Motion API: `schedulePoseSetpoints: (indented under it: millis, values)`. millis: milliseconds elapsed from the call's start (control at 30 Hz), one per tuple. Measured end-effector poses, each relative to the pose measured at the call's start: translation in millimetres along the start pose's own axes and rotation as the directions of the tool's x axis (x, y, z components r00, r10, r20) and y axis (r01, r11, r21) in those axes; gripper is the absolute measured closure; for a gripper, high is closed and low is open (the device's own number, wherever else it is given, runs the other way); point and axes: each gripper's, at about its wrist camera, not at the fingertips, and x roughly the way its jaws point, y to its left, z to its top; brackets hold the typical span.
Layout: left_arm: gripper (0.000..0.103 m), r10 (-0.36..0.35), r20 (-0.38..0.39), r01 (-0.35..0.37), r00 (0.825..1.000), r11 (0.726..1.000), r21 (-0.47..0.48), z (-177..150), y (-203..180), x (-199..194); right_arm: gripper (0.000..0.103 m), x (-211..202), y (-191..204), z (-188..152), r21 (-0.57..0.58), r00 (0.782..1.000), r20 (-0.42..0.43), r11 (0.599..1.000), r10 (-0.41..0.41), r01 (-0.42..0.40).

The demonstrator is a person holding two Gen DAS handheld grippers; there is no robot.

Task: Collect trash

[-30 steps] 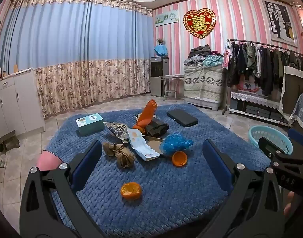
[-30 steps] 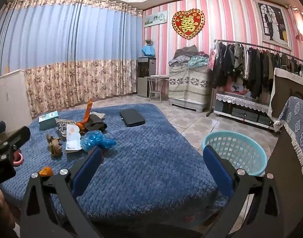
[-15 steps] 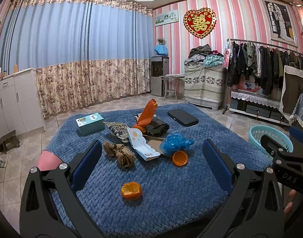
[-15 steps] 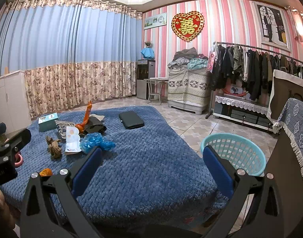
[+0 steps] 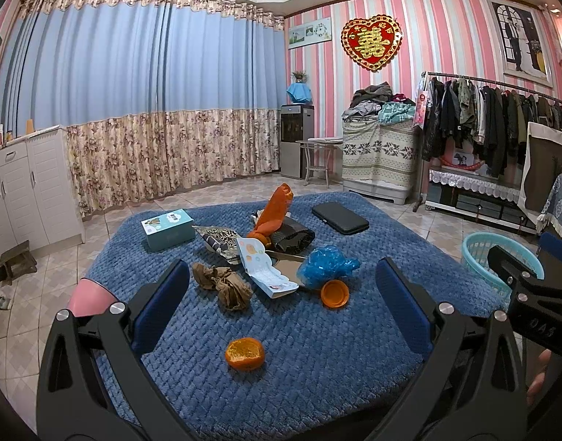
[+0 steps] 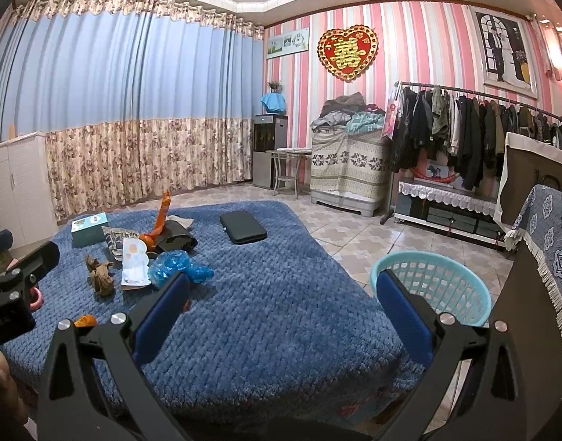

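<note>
Trash lies scattered on a blue knitted bed cover [image 5: 317,367]: an orange peel [image 5: 244,353] nearest me, crumpled brown paper [image 5: 224,283], an orange lid [image 5: 334,294], a crumpled blue plastic bag [image 5: 327,265], a white printed carton [image 5: 264,271], an orange wrapper [image 5: 275,209] and a black bag [image 5: 294,237]. My left gripper [image 5: 281,305] hangs open above the peel, holding nothing. The right gripper [image 6: 281,312] is open too, over the bed's near right part, beside a light blue basket [image 6: 433,286] on the floor. The same basket [image 5: 479,257] shows in the left wrist view.
A teal box [image 5: 168,228], a patterned pouch [image 5: 222,242] and a black flat case [image 5: 339,217] also lie on the bed. A pink object [image 5: 88,296] sits at the bed's left edge. White cabinets [image 5: 27,198] stand left, a clothes rack [image 5: 494,128] right, tiled floor around.
Both views have shifted only slightly; the grippers drift a little but stay open and empty. The trash has not moved.
</note>
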Motion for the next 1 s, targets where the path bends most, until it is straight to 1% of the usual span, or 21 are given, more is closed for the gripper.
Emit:
schedulePoseSetpoints:
  millis: [267, 1000]
  values:
    - [0.005, 0.002, -0.001, -0.002, 1.000, 1.000, 0.000, 3.3, 2.3, -0.7, 0.004, -6.0, -1.7, 3.2, -0.003, 1.000, 0.016, 1.000, -0.003, 0.003]
    - [0.005, 0.002, -0.002, -0.002, 1.000, 1.000, 0.000, 3.1, 5.1, 1.3, 0.004, -6.4, -1.4, 3.3, -0.001, 1.000, 0.014, 1.000, -0.003, 0.003]
